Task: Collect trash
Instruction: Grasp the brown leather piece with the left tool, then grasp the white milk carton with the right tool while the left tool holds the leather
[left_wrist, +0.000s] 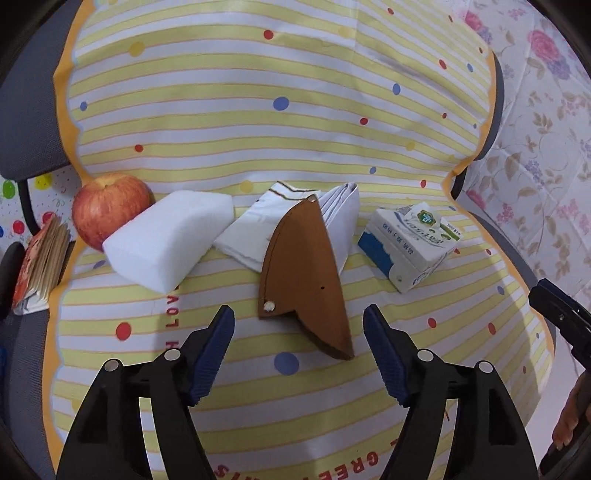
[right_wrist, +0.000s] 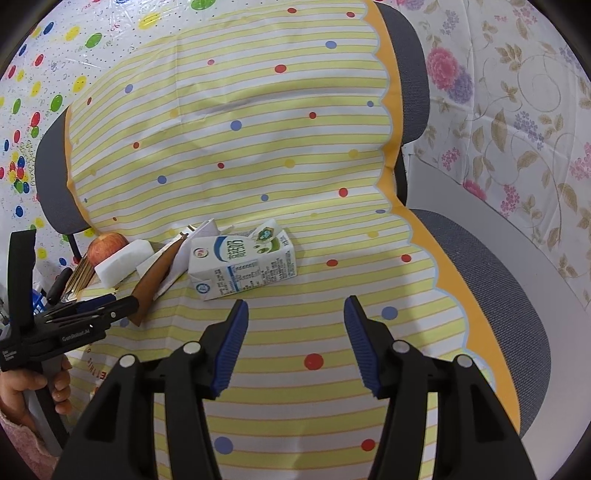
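Our left gripper (left_wrist: 299, 325) gapes empty, the brown sheath (left_wrist: 304, 277) just ahead between its tips. Our right gripper (right_wrist: 295, 314) is open too, the carton (right_wrist: 242, 266) ahead to its left. Nothing looks collected yet. Only the left view shows the booklet (left_wrist: 40, 258) clearly.

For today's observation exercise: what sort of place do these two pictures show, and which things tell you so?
Probably a home or office corner set up for practice: a grey office chair draped with a striped dotted cloth, a floral sheet behind, and household odds on the seat, like a milk carton and an apple.
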